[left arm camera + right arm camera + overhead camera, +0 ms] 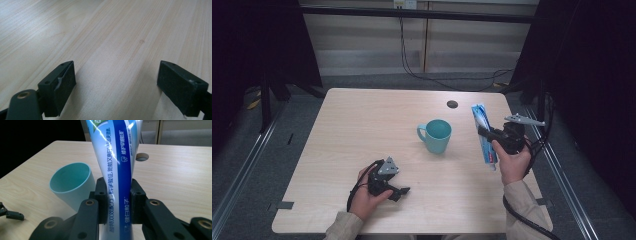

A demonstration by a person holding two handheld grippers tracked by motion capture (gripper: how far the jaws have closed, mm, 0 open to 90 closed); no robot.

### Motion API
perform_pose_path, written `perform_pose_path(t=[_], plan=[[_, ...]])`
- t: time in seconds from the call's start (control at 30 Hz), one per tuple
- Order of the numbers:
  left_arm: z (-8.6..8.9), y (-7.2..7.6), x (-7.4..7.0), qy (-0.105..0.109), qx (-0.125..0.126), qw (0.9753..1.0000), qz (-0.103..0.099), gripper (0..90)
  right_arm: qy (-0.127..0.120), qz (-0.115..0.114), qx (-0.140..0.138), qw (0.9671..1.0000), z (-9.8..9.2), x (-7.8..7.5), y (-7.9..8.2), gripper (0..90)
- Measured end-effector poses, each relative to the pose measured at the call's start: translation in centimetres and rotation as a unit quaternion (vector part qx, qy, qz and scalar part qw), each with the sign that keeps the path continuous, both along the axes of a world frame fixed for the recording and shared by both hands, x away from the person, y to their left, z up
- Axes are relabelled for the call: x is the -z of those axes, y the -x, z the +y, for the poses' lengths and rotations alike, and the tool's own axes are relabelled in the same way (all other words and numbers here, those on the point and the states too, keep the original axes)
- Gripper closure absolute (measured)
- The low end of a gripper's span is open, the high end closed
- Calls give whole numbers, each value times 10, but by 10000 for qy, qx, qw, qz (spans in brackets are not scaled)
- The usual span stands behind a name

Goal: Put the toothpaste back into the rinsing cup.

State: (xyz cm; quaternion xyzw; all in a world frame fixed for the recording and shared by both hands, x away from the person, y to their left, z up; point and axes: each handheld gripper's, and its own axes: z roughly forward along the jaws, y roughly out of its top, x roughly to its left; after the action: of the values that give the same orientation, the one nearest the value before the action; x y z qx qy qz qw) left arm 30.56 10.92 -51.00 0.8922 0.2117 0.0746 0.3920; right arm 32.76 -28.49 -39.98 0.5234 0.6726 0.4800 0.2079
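Right gripper [116, 197] clamps the blue-and-white toothpaste tube [115, 165] mid-body, likely bound for the teal ceramic mug [435, 135]. Left gripper [116, 87] rests open on the light wooden bench [362, 130], idle.

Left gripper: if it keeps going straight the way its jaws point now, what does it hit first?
Probably just the wooden table. The left gripper is open, its jaws angled down at bare tabletop, with nothing between or ahead of them. In the high view it points right, well short of the teal mug; depth is unclear.
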Motion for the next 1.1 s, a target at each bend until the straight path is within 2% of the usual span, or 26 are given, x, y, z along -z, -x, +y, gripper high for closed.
perform_pose_path(t=[0.1, 0.63, 1.1], plan=[[0, 0, 0, 2, 0, 10000, 0, 148, -78, -85, -40, 9999, 1, -2, -1, 739], [0, 0, 0, 9, -1, 10000, -3, 148, -152, -507, -156, 9985, 11, -17, -5, 739], [0, 0, 0, 5, -5, 10000, -3, 148, -238, -711, -233, 9969, 22, -28, -14, 737]])
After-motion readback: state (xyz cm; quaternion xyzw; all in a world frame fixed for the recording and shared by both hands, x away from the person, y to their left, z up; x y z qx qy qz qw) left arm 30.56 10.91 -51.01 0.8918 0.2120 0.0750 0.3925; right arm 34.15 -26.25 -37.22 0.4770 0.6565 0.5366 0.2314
